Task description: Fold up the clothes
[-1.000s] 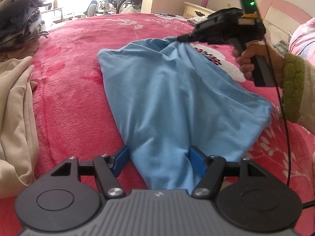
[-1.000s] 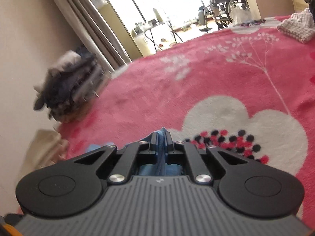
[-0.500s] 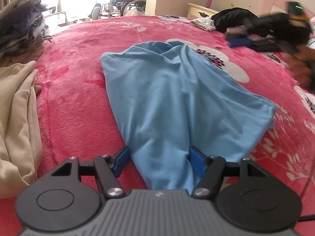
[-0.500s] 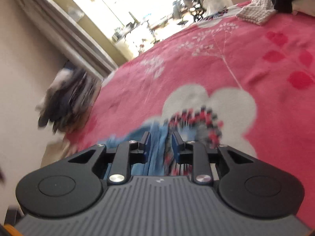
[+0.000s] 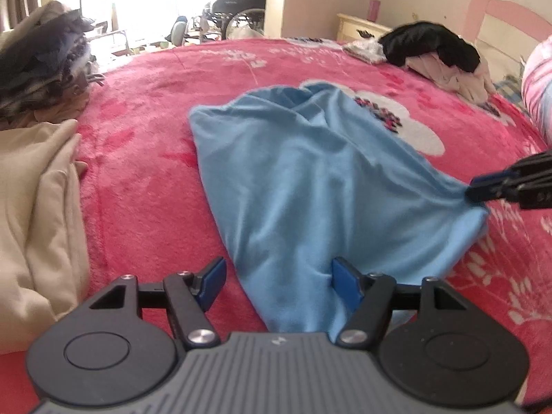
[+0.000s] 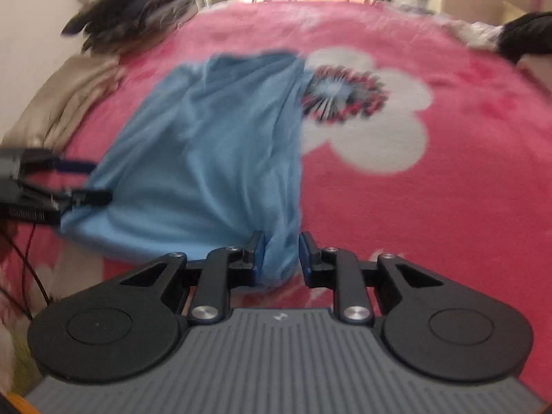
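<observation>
Left wrist view: one blue garment (image 5: 310, 186) is spread on a red blanket (image 5: 145, 172). The left gripper (image 5: 279, 281) is held with fingers wide apart, the garment's near end lying between them, ungripped. The right gripper (image 5: 474, 191) is seen at the garment's right corner. Three clothes heaps are counted: beige (image 5: 38, 214), dark (image 5: 41, 65), black (image 5: 431, 46).

Right wrist view, blurred: the right gripper's fingers are parted around a bunched corner of the garment (image 6: 207, 158), not clamped. One white flower print (image 6: 372, 114) is seen beside it.
</observation>
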{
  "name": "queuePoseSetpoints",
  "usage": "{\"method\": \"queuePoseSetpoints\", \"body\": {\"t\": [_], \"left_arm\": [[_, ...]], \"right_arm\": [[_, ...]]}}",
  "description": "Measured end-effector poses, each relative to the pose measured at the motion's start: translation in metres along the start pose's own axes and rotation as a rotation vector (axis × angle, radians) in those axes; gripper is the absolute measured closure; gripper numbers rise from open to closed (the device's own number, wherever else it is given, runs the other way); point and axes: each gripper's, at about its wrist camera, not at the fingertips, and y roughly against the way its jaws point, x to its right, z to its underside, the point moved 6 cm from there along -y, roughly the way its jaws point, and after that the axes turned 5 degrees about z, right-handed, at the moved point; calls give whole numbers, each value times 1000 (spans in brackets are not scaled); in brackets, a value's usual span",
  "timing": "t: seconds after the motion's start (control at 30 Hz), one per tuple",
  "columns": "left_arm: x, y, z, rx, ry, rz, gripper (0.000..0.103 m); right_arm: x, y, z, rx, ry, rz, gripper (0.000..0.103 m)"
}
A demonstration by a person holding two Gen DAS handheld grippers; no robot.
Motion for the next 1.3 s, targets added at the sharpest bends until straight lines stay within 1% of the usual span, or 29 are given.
{"method": "queuePoseSetpoints", "body": {"t": [0.07,0.17,0.23,0.27,0.33,0.37,0.4,0.43,0.53,0.57,0.6,0.63,0.67,0.73,0.77,0.8,0.83,0.87,0.93,0.97,1.0,1.07,1.1,1.13,1.2,1.23,1.3], "left_arm": [[-3,1,-12,31,3,-2,36],[-7,4,-30,78,8,-6,36],[-10,5,-43,110,11,-8,38],[-11,6,-49,125,12,-9,38],[-14,7,-61,157,16,-12,41],[-12,1,-69,170,-5,-4,42],[-8,-11,-77,168,-37,23,42],[-6,-23,-83,150,-61,44,43],[-10,-74,-87,46,-141,-46,50],[-21,-87,-87,22,-150,-128,48],[-32,-92,-88,21,-118,-170,40],[-44,-92,-93,28,-49,-168,39],[-49,-90,-97,28,-17,-175,39],[-48,-84,-105,57,-50,-248,40],[-45,-79,-110,85,-61,-264,43],[-40,-74,-114,117,-70,-243,47],[-34,-69,-119,149,-79,-219,47],[-28,-66,-123,167,-94,-167,47],[-16,-72,-130,167,-137,-84,46],[-16,-84,-131,134,-156,-106,46],[-21,-99,-132,98,-175,-169,47],[-44,-126,-138,84,-159,-305,49],[-59,-133,-144,85,-116,-353,53],[-65,-129,-152,101,-82,-342,60],[-74,-119,-169,137,-16,-313,58],[-69,-111,-174,161,-16,-278,56],[-42,-102,-177,165,-64,-140,53]], "right_arm": [[-8,14,-11,70,29,10,83],[-21,14,-23,131,58,-35,83],[-22,0,-18,120,47,-45,84],[-19,-10,-14,92,29,-43,85],[-14,-19,-3,73,16,-23,85],[-11,-24,2,65,9,-13,85],[-10,-22,3,61,-5,-17,85],[-8,-22,2,58,-15,-21,85],[-8,-25,5,69,-21,-24,85],[-9,-27,7,75,-24,-26,85],[-8,-26,8,78,-34,-30,85],[-7,-26,9,81,-44,-34,85],[-6,-27,10,83,-49,-38,85],[-5,-27,11,86,-59,-46,85],[-4,-28,12,87,-62,-50,85],[-3,-29,12,87,-64,-54,85],[-3,-29,12,88,-69,-59,85],[-2,-30,13,88,-75,-65,85],[-1,-30,13,91,-81,-75,85],[0,-29,14,92,-83,-81,85],[0,-30,14,92,-86,-86,85],[1,-29,14,94,-88,-92,85],[1,-29,15,95,-89,-95,85],[2,-29,15,95,-91,-99,85],[3,-28,15,96,-93,-106,85],[3,-29,15,95,-94,-110,85],[4,-29,15,95,-98,-116,85]]}}
